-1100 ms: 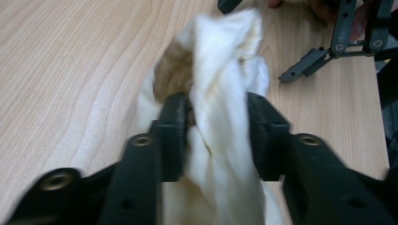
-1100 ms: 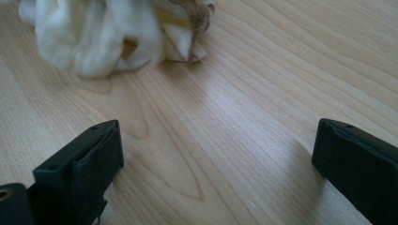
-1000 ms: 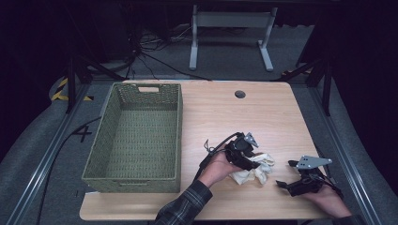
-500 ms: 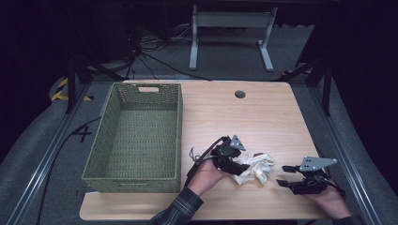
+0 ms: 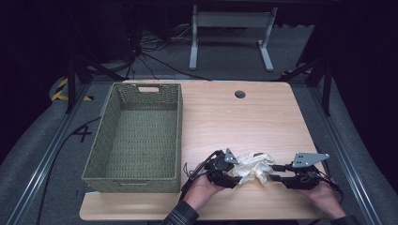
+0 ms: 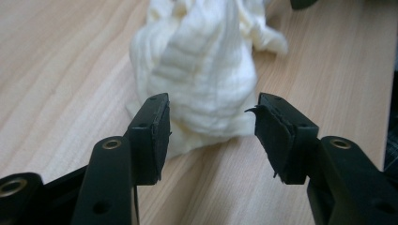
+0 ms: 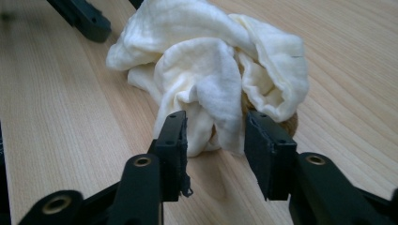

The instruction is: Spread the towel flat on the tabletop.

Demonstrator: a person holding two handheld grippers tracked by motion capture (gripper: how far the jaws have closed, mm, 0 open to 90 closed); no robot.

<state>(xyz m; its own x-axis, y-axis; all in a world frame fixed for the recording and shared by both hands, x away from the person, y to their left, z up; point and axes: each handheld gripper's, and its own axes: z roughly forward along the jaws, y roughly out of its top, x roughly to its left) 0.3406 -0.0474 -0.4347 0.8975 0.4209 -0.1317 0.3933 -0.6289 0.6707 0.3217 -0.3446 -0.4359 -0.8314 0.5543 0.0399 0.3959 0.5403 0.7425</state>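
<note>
A crumpled cream cloth (image 5: 256,165) lies on the wooden table (image 5: 234,117) near its front edge, between my two grippers. My left gripper (image 5: 236,174) lies at the cloth's left side. In the left gripper view its jaws (image 6: 211,108) have just been closing a little, and they stand apart with the cloth's end (image 6: 202,84) between and beyond the pads. My right gripper (image 5: 275,177) comes in from the right. Its jaws (image 7: 213,124) have just been closing around a hanging fold of the cloth (image 7: 206,84), which does not look squeezed.
A green woven basket (image 5: 179,123) stands on the left half of the table, with nothing visible inside. A round cable hole (image 5: 240,94) sits near the far edge. The table's front edge runs just behind both hands. One finger (image 7: 87,18) of the left gripper shows beyond the cloth.
My left gripper has slid toward the front edge and to the left, down along the cloth's side. My right gripper has moved left to the cloth, and its jaws have narrowed.
</note>
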